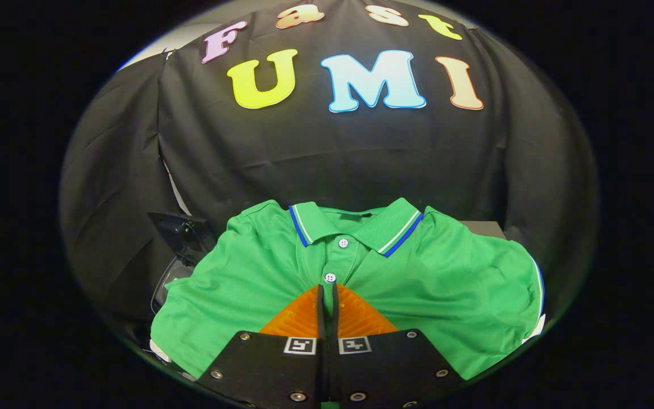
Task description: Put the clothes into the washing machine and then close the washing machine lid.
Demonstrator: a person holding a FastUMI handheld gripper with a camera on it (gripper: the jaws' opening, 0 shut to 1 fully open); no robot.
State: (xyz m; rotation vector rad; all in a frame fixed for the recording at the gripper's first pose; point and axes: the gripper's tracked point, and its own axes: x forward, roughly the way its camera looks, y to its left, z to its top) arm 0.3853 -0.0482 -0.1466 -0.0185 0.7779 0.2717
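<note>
While the green polo shirt [418, 272] with blue-and-white striped collar trim lies spread front-up just ahead of the fingers, its button placket runs straight down to the fingertips. Gripper [327, 292]: fingers pressed together with a thin strip of green fabric showing in the slit between them, clenched on the shirt just below the lower white button [330, 278]. Left of the shirt, a dark glossy lid-like panel [182, 233] stands tilted. Black cloth wall [332, 153] behind.

Shirt fills your way ahead

Your tool [327, 292], fingers together, sits against the shirt [435, 278]; the black wall [332, 159] blocks beyond, with dark hardware [182, 233] beside the left sleeve.
</note>
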